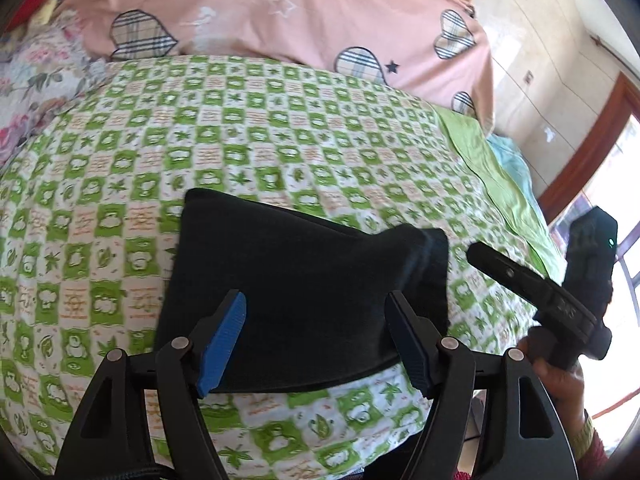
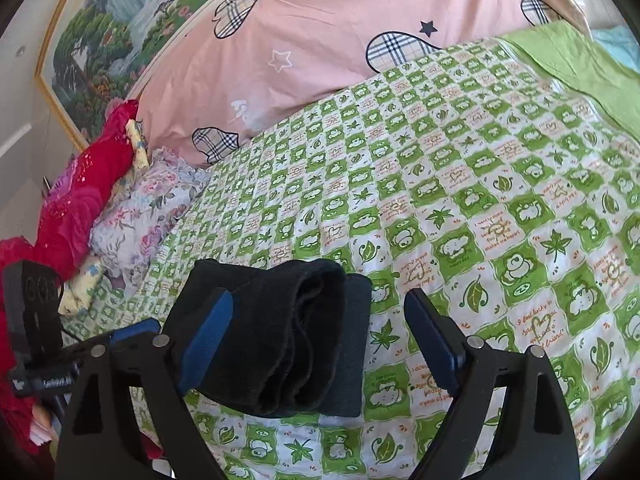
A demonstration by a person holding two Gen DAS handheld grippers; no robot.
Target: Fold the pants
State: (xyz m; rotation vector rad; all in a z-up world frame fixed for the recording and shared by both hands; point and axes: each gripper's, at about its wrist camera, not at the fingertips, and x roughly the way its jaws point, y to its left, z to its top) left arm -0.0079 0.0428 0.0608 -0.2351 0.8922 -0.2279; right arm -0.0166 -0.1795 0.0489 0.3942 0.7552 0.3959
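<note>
The dark, nearly black soft-fabric pants [image 1: 304,296] lie as a compact folded bundle on the bed's green-and-white checked cotton sheet [image 1: 280,136], in the lower middle of both views. In the right wrist view the pants [image 2: 288,336] show stacked rolled layers at the near end, and that looks like the weak spot: the layers appear loose, so a finger brushing them on the way out could drag the top layer and let the fold slump open. A final press placed off-centre might likewise push the bundle askew on the soft sheet.

The left hand-held gripper [image 1: 316,340] hangs low over the near edge of the bundle, its blue-padded fingers [image 1: 224,340] spread wide and holding nothing. The right hand-held gripper [image 2: 320,344] is likewise spread, straddling the bundle's near end with its left pad close to or on the cloth; whether it touches I cannot tell. In the lower right of the left view, the right tool points toward the bundle from just beside it.

A pink quilt with plaid hearts [image 1: 280,12] lies across the top.
</note>
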